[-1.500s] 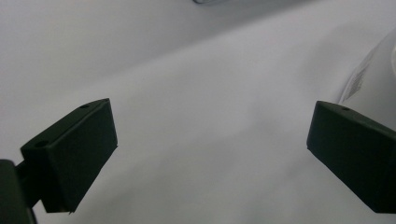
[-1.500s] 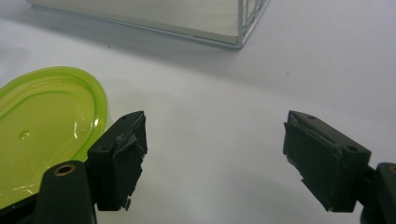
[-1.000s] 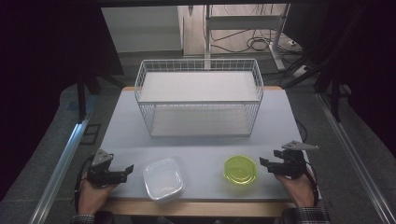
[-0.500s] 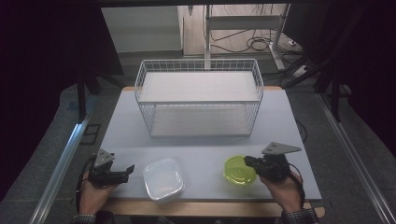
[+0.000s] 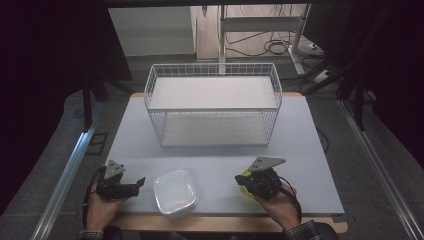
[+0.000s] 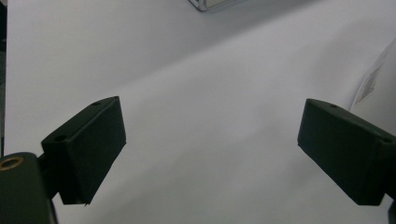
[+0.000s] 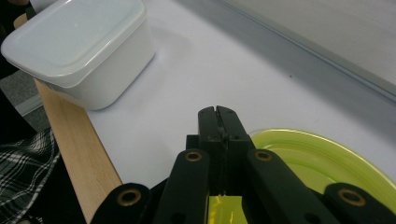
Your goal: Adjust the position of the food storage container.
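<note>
My right gripper [image 5: 240,181] sits over a yellow-green plate [image 5: 244,176] near the table's front right and hides most of it. In the right gripper view its jaws are pressed together [image 7: 218,112], and the plate [image 7: 322,163] lies under and to the right of them. I see nothing between the tips. A white lidded plastic container [image 5: 174,191] stands at the front middle and also appears ahead-left of the right gripper [image 7: 79,42]. Left of the container, my left gripper [image 5: 139,182] rests on the table, open [image 6: 210,154], with bare tabletop between its jaws.
A white wire basket [image 5: 212,107] stands across the back middle of the pale table [image 5: 215,160]. The wooden front edge [image 7: 74,154] runs close beneath the container. Dark floor, rails and cables surround the table.
My right gripper has moved left from beside the plate to over it, covering most of it. The left gripper and the container have stayed put.
</note>
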`<action>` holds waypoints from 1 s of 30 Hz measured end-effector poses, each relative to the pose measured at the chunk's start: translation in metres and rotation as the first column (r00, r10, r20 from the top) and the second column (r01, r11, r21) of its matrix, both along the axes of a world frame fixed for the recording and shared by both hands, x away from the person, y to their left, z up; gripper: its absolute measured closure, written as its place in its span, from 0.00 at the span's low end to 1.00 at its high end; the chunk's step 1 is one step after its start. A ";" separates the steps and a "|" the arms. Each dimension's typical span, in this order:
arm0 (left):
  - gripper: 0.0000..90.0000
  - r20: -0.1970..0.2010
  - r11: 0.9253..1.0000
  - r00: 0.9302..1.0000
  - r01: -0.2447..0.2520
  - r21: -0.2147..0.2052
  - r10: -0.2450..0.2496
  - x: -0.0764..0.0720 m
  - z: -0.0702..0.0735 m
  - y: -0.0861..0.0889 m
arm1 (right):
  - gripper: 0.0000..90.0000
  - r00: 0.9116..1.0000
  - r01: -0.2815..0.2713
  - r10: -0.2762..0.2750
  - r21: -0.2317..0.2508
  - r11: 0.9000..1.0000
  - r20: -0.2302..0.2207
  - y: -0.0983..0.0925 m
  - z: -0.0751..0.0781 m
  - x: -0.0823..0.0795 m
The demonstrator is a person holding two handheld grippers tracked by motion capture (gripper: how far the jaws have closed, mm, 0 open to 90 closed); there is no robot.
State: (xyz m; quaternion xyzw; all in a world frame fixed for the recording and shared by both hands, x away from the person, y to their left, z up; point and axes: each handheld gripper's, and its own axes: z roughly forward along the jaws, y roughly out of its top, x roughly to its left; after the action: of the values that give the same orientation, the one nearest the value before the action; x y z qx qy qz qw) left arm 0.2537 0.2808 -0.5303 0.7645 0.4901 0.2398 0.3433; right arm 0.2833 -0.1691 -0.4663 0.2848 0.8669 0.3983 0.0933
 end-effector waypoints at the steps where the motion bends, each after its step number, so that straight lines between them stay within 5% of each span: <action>1: 0.08 -0.002 1.000 1.000 0.002 0.001 -0.002 0.000 0.000 0.000 | 1.00 1.000 -0.001 0.001 -0.002 1.000 -0.002 0.001 -0.001 0.000; 5: 0.08 -0.005 1.000 1.000 0.004 0.006 -0.004 0.001 -0.001 -0.001 | 1.00 1.000 -0.021 0.020 -0.015 1.000 -0.011 0.009 -0.005 -0.001; 7: 0.08 -0.005 1.000 1.000 0.004 0.008 -0.003 0.000 -0.001 -0.001 | 1.00 1.000 -0.018 0.017 -0.060 0.998 -0.006 0.013 -0.011 -0.001; 14: 0.09 -0.006 1.000 1.000 -0.005 0.014 0.005 0.000 0.000 0.000 | 1.00 1.000 0.009 -0.009 -0.077 0.997 0.001 0.004 -0.011 0.001; 21: 0.10 -0.009 1.000 1.000 -0.004 0.010 0.004 -0.001 0.000 -0.001 | 1.00 0.997 0.080 -0.081 -0.076 0.994 0.000 -0.030 -0.009 0.007; 30: 0.12 -0.025 1.000 1.000 0.004 0.027 -0.003 -0.003 0.001 -0.005 | 1.00 0.980 0.198 -0.198 -0.070 0.978 0.001 -0.075 -0.006 0.011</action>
State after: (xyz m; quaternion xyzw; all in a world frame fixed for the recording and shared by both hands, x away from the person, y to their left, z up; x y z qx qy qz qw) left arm 0.2505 0.2757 -0.5294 0.7729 0.4897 0.2361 0.3272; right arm 0.2940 -0.2443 -0.4719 0.3675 0.8479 0.3555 0.1398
